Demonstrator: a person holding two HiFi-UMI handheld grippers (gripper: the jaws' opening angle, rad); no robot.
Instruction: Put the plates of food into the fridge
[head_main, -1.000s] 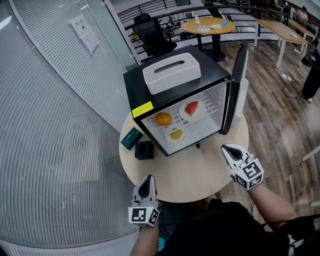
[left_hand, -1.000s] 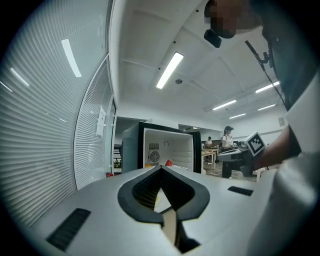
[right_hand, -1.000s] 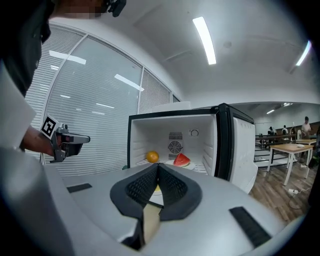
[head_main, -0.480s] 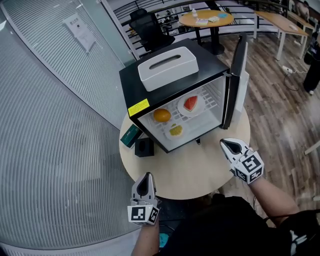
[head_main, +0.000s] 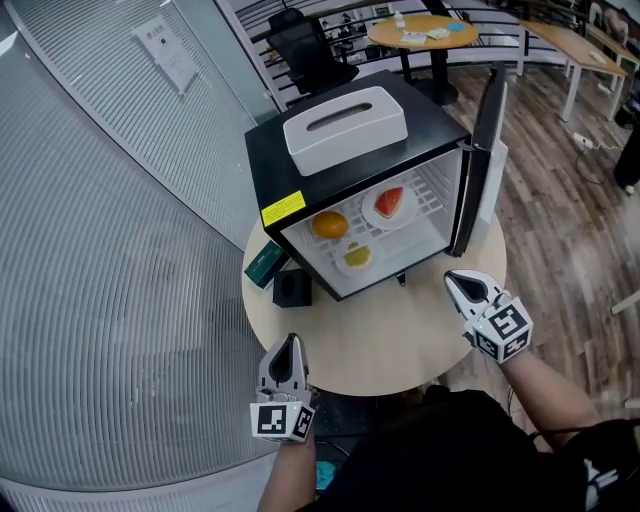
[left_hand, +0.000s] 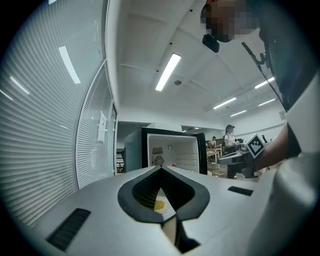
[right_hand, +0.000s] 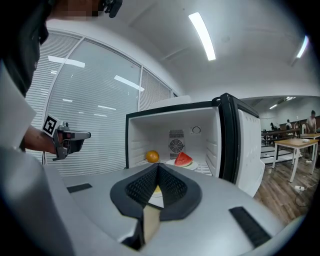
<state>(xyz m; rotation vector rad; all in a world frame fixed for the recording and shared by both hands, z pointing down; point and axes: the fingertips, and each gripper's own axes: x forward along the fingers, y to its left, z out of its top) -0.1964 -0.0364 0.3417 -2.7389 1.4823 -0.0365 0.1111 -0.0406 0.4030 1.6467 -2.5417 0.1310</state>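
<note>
Head camera dipped slightly. The black mini fridge (head_main: 268, 165), round pale wooden surface (head_main: 400, 340), my left hand-held gripper (head_main: 288, 345) and right hand-held gripper (head_main: 455, 280) all sit a little higher in frame.

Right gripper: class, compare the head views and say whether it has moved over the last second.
No. The right gripper sits just below the fridge door's bottom corner, as before.

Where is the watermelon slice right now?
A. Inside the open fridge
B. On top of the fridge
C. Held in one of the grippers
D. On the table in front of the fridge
A: the watermelon slice lies inside the open fridge, on the shelf near the orange.
</note>
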